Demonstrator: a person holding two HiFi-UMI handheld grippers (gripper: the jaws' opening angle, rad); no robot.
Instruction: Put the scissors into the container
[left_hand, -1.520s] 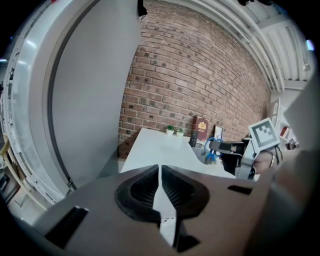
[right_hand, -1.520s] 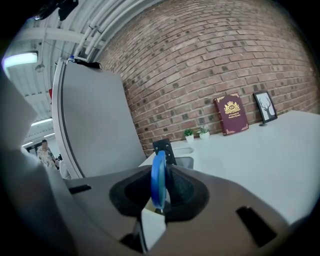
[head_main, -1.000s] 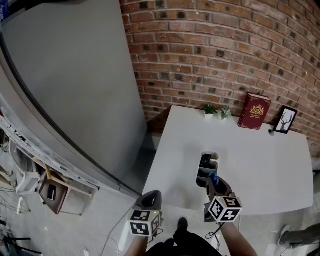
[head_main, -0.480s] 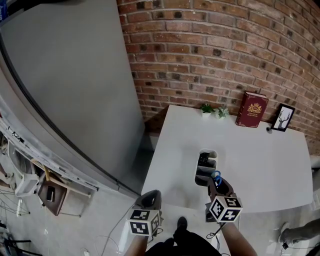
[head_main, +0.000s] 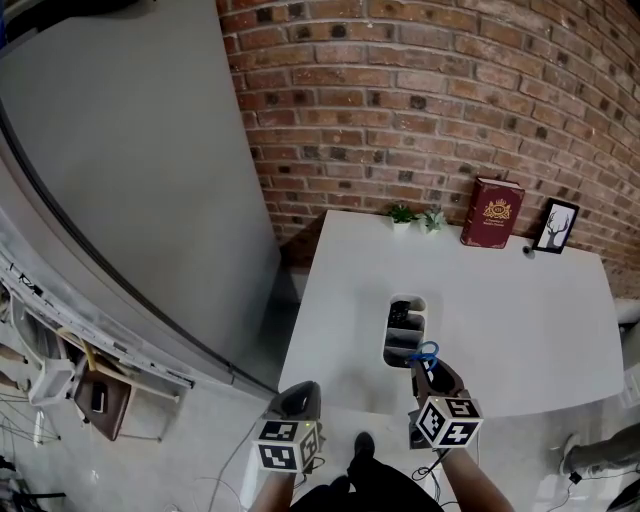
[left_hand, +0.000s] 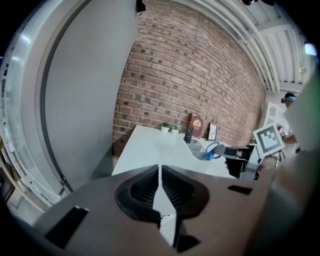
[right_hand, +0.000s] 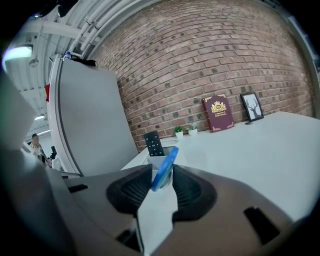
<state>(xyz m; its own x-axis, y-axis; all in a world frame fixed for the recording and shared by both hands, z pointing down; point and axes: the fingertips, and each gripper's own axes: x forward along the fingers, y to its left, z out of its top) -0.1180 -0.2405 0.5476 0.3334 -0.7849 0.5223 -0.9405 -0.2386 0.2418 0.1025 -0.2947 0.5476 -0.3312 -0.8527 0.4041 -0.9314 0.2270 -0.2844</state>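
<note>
Over the last second my right gripper (head_main: 427, 366) has let its jaws spread, and they are opening as I watch. The blue loop of the scissors (head_main: 427, 351) has come up from down at the jaw tips to stand over the near end of the container (head_main: 392, 338). The left gripper (head_main: 300, 392) has not shifted.

In the right gripper view the scissors handle (right_hand: 165, 167) leans between the two pads, tilted, with a gap showing beside it. I read that as released, not clamped. The blades are hidden. From the way the loop stands up I judge that they point down into the near compartment of the container (right_hand: 156, 161), so the long axis runs close to upright. A black remote (right_hand: 152, 143) stands in the compartment beyond.

The scissors lie straight ahead of the right gripper, inside its jaws, and the container is just past the tips. So I judge that the next move is a straight pull back towards me along the jaw line, so that neither pad hooks the loop and lifts it out.

The left gripper (left_hand: 160, 182) has its jaws together on nothing. It hangs off the near left edge of the white table (head_main: 520, 320), well apart from the container, so the right is the nearer one by far.
</note>
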